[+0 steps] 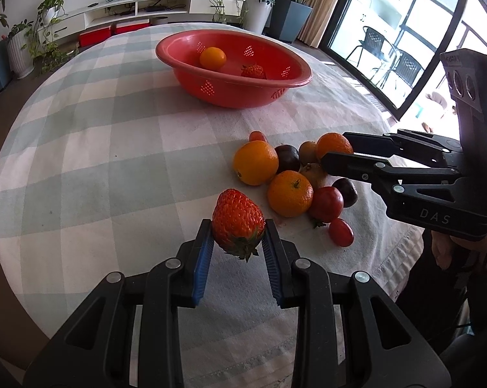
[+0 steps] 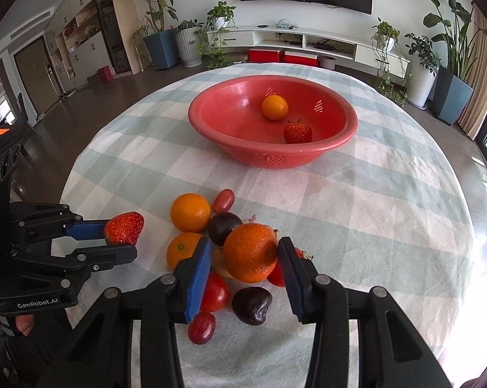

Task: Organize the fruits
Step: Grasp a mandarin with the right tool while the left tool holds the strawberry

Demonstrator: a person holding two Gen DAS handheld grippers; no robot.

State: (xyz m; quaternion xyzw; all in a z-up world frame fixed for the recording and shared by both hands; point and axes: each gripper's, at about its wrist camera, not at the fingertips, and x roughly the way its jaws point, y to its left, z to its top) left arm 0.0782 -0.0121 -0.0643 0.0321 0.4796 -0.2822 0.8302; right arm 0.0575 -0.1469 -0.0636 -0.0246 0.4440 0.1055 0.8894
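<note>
Checked tablecloth (image 1: pixel 114 161) fruit pile (image 1: pixel 295 174) partly hidden behind right gripper (image 1: pixel 335 152).

I count three strawberries (image 2: pixel 124 228) in view, five oranges (image 2: pixel 249 252), two dark plums (image 2: pixel 251 305), three small red oval fruits (image 2: pixel 201 328), two round red fruits (image 2: pixel 214 292), one brownish fruit (image 1: pixel 308 152), and one red bowl (image 2: pixel 230 148).

Your left gripper (image 1: pixel 238 237) points down at a slant, its blue pads squeezing a strawberry (image 1: pixel 238 218). Your right gripper (image 2: pixel 245 258) tilts down too, its jaws around an orange (image 2: pixel 249 252), one pad touching.
</note>
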